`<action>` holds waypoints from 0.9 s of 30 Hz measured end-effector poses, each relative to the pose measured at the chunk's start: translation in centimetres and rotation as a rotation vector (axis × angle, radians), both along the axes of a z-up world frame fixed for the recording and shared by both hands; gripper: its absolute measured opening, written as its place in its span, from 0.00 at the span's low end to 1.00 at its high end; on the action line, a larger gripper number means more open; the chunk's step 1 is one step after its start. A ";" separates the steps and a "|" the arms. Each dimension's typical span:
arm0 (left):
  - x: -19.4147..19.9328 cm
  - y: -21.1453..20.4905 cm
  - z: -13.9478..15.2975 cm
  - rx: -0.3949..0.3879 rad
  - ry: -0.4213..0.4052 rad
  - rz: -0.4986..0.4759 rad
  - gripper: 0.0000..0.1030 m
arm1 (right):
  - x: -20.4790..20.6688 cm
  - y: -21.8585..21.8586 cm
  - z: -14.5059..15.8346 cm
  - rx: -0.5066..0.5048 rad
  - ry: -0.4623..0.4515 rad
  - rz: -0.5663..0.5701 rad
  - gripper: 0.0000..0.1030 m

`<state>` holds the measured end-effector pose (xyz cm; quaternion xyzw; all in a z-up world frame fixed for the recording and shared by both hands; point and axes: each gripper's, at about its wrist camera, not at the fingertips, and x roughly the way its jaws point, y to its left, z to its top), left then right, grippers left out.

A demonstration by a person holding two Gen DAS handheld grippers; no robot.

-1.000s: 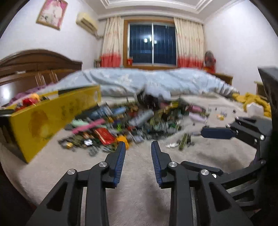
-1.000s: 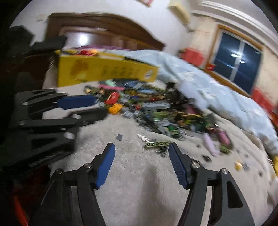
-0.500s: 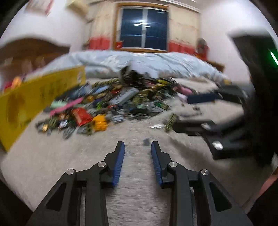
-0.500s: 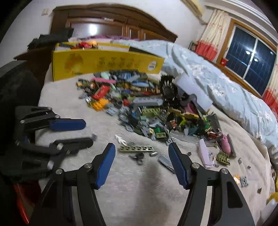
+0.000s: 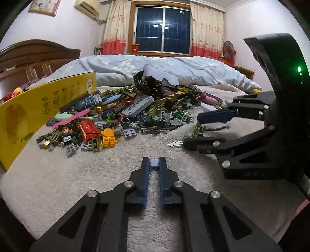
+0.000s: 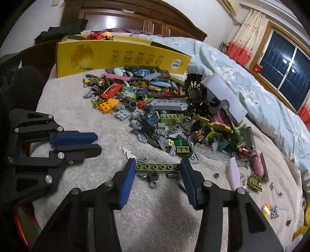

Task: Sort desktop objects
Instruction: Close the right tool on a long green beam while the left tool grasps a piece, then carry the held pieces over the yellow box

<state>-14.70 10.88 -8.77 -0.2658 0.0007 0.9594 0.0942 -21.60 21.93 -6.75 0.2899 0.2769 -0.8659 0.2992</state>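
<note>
Sorting a brick pile (image 6: 158,108) on the bed beside the yellow box (image 6: 116,56); right gripper (image 6: 158,168) spread, straddling the olive plate (image 6: 157,166); left gripper (image 5: 154,162) pinching a tiny grey brick (image 5: 154,162), risking slipping from the shallow tip hold.

Bedroom, pale walls. Dark night window with wooden frame (image 5: 162,30), cream-and-red curtains (image 5: 207,33) either side. Brown wooden headboard (image 5: 36,52) at left, rumpled light-blue quilt (image 5: 164,67) across bed, beige fleecy blanket (image 5: 58,174) in front. White wall air conditioner (image 5: 87,7), pink framed picture (image 5: 45,6), red fan (image 5: 228,50).
</note>
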 end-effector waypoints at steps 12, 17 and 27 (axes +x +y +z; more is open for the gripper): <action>2.7 -2.6 3.7 0.052 0.126 -0.029 0.07 | 3.0 -0.7 3.2 -0.188 0.100 -0.184 0.46; 4.8 -4.9 5.5 0.043 0.164 -0.022 0.07 | 7.5 -2.7 4.2 -0.276 0.263 -0.330 0.46; 8.3 -7.3 7.5 0.018 0.290 -0.047 0.07 | 13.0 -4.7 5.5 -0.481 0.283 -0.415 0.46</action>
